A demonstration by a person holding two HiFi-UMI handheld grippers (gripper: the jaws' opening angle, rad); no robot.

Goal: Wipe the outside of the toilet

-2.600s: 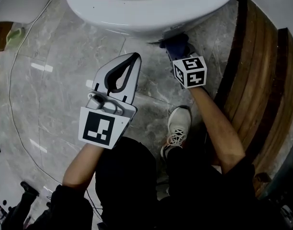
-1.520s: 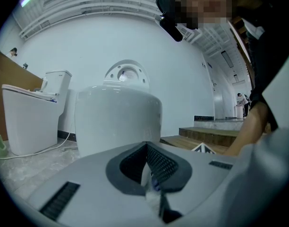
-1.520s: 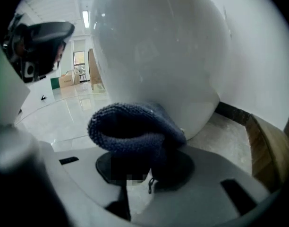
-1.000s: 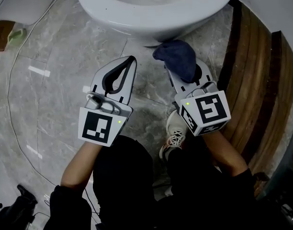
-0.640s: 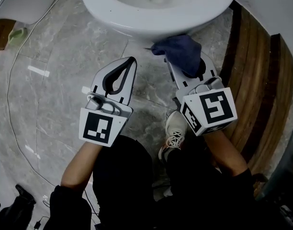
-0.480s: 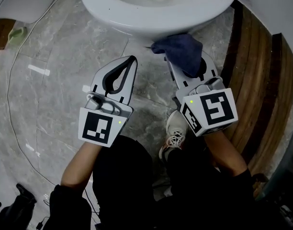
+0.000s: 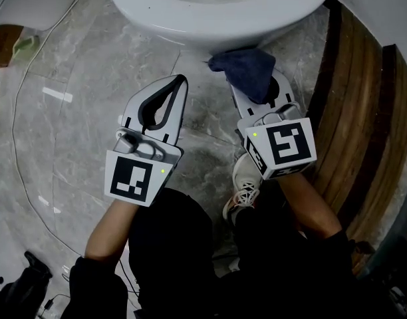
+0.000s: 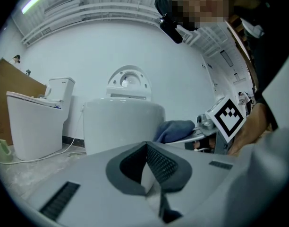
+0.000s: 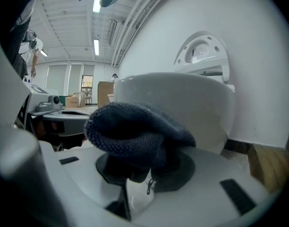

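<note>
A person crouched on the grey marble-tile floor point(image 7: 77, 111) works the front of a white ceramic toilet point(image 7: 190, 25) with 2 tools. The right hand-held gripper point(image 7: 255, 88) is clamped on a bunched dark blue knitted cloth point(image 7: 245, 72). The cloth now sits just below the underside of the bowl, to the right of its centre line. About 3 seconds ago it was pushed deep under the bowl's front against the base. It then came back out toward the person and has since crept forward again, shifting only slightly in the last half second. That reads as the pause between 2 strokes, with the lower front already given 1 pass and much of the outer shell probably still to do. Whether the cloth actually touches the porcelain cannot be told; the right gripper view shows the bowl close behind the wad. The left hand-held gripper point(image 7: 179, 84) hangs over the floor, well clear of the toilet, its jaws drawn together on nothing, and it has barely moved throughout. A pale sneaker point(image 7: 245, 181) is planted just behind the right tool, and a dark brown wooden slatted panel point(image 7: 363, 111) curves along the right. The next stroke likely needs the cloth pressed flat to the curved wall.
</note>
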